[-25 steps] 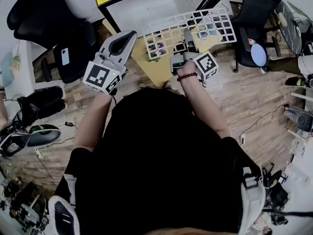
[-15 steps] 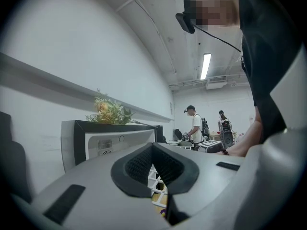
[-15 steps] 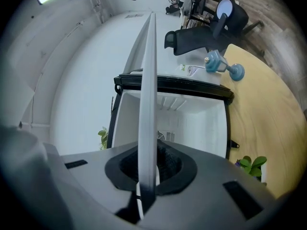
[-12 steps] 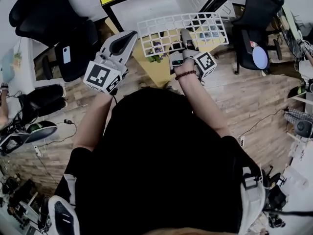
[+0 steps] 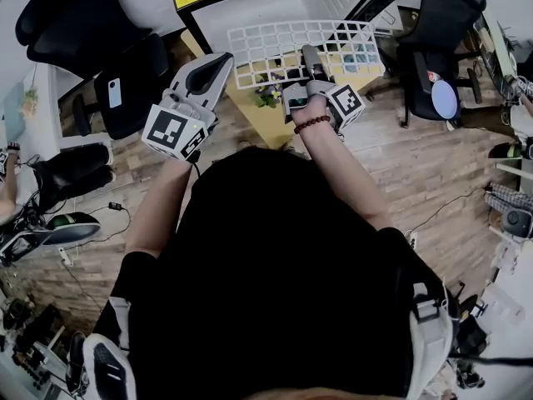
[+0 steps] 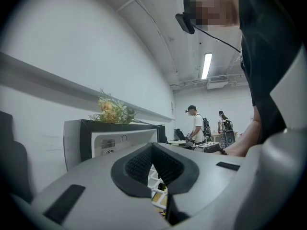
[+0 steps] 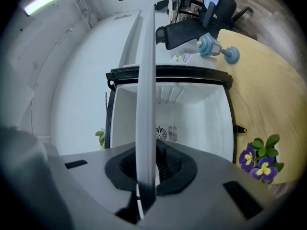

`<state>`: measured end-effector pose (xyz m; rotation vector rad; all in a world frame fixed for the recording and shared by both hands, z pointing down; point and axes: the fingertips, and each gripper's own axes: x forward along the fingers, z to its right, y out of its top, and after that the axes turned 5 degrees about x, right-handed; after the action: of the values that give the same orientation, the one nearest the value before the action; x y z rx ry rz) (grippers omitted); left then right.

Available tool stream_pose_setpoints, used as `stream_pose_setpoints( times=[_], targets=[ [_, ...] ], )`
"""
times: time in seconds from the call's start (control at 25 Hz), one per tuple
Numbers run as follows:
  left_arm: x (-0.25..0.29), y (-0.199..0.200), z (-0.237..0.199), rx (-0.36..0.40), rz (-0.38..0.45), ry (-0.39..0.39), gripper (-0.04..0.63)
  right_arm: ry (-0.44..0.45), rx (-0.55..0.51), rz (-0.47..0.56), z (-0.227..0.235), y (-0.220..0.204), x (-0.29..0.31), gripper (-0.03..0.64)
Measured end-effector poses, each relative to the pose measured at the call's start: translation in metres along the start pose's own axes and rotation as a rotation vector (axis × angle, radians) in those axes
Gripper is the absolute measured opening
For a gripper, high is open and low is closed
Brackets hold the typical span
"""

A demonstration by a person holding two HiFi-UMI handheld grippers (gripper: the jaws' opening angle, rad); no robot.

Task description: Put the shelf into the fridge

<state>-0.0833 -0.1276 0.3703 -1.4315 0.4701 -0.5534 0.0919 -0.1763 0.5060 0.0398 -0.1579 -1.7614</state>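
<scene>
The left gripper (image 5: 220, 59) hovers near the desk's (image 5: 263, 117) left edge, its fingers pressed together on nothing. The right gripper's (image 5: 308, 55) fingers pinch the near edge of the white wire shelf (image 5: 275, 43), held above the desk before the open fridge (image 5: 250, 11).

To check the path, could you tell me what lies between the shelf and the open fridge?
Nothing: in the right gripper view, the shelf, held by the right gripper, points straight into the bare fridge.
</scene>
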Motion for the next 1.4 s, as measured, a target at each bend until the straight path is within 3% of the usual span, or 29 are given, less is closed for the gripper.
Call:
stream_pose_setpoints(
  times=[0.52,1.4],
  targets=[
    [0.005,0.001,-0.005,-0.010,-0.002,-0.001,0.018,0.011,0.029,-0.073,-0.010,-0.033,0.026,0.043],
    [0.007,-0.001,-0.003,-0.004,-0.006,0.011,0.018,0.001,0.021,-0.112,-0.007,-0.037,0.040,0.043]
  ],
)
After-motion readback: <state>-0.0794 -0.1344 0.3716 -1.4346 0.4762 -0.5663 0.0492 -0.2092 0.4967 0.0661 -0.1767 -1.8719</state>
